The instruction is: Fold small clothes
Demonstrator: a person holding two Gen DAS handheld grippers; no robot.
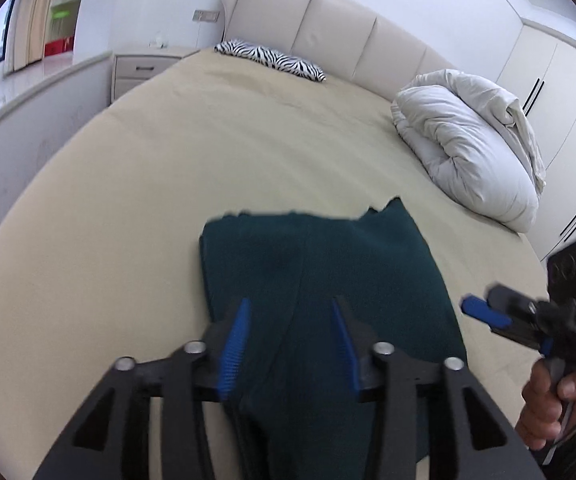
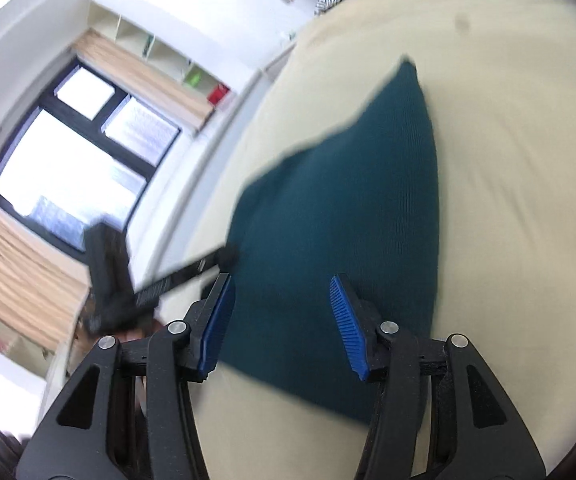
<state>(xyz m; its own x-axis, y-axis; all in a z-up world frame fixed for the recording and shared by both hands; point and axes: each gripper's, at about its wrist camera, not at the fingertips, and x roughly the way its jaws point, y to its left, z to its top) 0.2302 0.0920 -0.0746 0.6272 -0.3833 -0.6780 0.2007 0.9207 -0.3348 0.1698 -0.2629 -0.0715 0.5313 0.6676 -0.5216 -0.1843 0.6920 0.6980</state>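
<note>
A dark green knit garment [image 1: 328, 280] lies folded flat on the beige bed sheet [image 1: 168, 184], near its front edge. My left gripper [image 1: 290, 312] is open, hovering over the garment's near part with nothing between its blue pads. My right gripper [image 2: 282, 292] is open and empty above the same garment [image 2: 340, 208], seen from its right side. In the left wrist view the right gripper [image 1: 484, 312] sits just off the garment's right edge, held by a hand. The left gripper [image 2: 192, 268] shows blurred at the garment's far side in the right wrist view.
A rolled white duvet [image 1: 468, 144] lies at the back right of the bed. A zebra-print pillow [image 1: 272, 60] rests by the padded headboard [image 1: 328, 28]. A nightstand [image 1: 144, 68] stands at the left, white wardrobes [image 1: 560, 92] at the right.
</note>
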